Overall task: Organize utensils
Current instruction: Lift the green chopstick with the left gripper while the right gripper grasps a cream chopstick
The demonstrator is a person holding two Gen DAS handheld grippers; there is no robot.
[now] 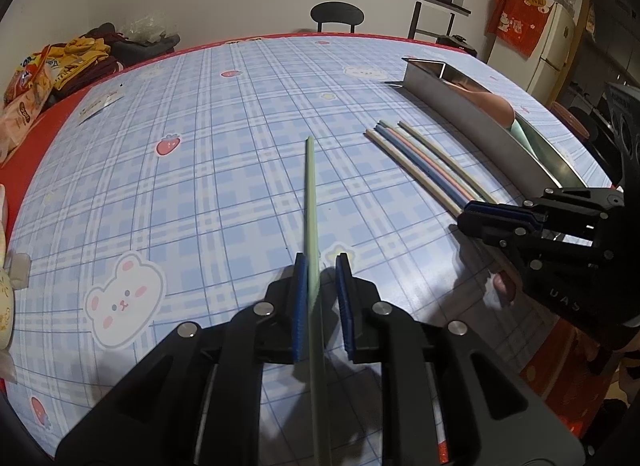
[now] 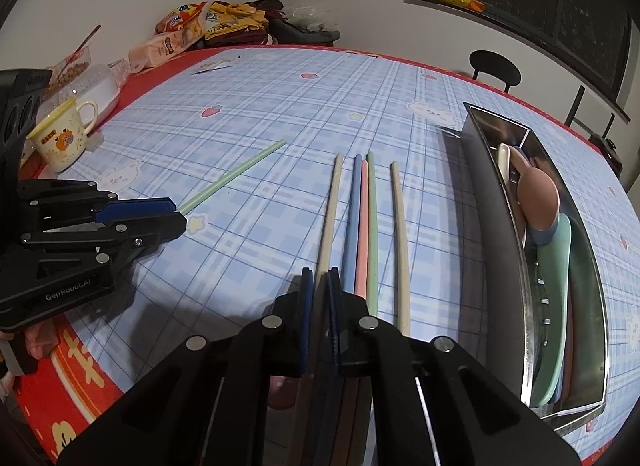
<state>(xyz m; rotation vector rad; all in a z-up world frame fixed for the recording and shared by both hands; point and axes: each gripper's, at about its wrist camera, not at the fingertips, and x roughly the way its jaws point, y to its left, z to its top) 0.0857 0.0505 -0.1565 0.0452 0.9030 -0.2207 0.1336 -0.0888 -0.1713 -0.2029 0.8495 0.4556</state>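
Note:
A green chopstick [image 1: 311, 201] lies between my left gripper's [image 1: 322, 266] pads, against the left pad with a gap to the right one; it also shows in the right wrist view [image 2: 236, 171]. My right gripper [image 2: 320, 278] is closed on a beige chopstick [image 2: 331, 205]. Beside it lie blue [image 2: 352, 217], pink [image 2: 362, 225], green [image 2: 372, 225] and another beige chopstick [image 2: 400, 242]. The steel tray [image 2: 496, 217] at right holds spoons [image 2: 538, 193]. The right gripper [image 1: 472, 217] shows in the left wrist view at the chopstick ends.
A mug [image 2: 62, 137], a plastic container [image 2: 98, 89] and snack bags [image 2: 180, 33] stand at the table's far left. Clothes [image 1: 100, 53] are piled at the far edge. A chair [image 1: 337, 17] stands behind the table. A fridge [image 1: 548, 49] stands right.

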